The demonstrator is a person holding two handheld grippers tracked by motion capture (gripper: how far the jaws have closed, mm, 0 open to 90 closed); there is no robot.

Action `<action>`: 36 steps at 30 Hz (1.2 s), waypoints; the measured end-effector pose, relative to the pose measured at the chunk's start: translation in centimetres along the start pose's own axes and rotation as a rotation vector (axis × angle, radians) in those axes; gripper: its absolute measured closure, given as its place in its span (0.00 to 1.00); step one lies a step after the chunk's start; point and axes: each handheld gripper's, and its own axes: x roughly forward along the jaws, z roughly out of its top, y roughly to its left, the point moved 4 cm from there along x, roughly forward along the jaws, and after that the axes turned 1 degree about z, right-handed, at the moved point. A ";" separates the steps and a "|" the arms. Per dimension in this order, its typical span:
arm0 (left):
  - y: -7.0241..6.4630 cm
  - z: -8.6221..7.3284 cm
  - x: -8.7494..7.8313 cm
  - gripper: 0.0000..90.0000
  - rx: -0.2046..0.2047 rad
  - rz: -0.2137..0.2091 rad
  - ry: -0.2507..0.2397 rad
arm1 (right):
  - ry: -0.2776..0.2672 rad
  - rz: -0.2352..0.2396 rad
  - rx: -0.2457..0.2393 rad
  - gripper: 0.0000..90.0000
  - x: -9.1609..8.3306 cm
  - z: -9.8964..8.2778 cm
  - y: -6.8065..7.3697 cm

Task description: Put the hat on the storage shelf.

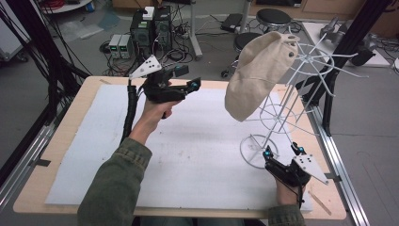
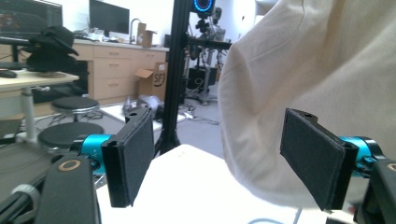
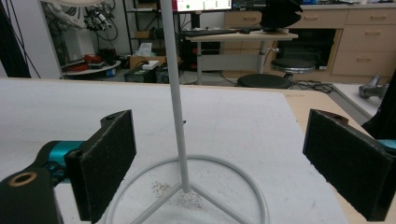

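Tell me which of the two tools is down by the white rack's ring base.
The right tool. Its open jaws flank the white rack pole just above the ring base, while the left tool is raised at the table's far side, open and aimed at the beige cap.

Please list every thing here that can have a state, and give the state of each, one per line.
Left gripper: open, raised above the table, pointing toward the cap.
Right gripper: open, low, jaws on either side of the stand's pole, not touching it.
Beige cap: hanging on the stand's top, not gripped.
White wire stand: upright, its ring base on the white mat.
White mat: lying flat on the table.
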 end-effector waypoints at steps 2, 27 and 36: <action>0.2 -0.1 -1.0 0.29 0.000 0.011 0.001 | 0.001 -0.001 0.006 0.10 0.0 0.0 0.0; 2.6 -2.8 -11.4 0.29 -0.072 0.190 -0.060 | 0.011 -0.005 0.007 0.10 0.0 -0.1 -0.1; 3.5 -3.3 -14.5 0.29 -0.074 0.269 -0.076 | 0.013 -0.005 0.010 0.10 0.0 -0.2 -0.1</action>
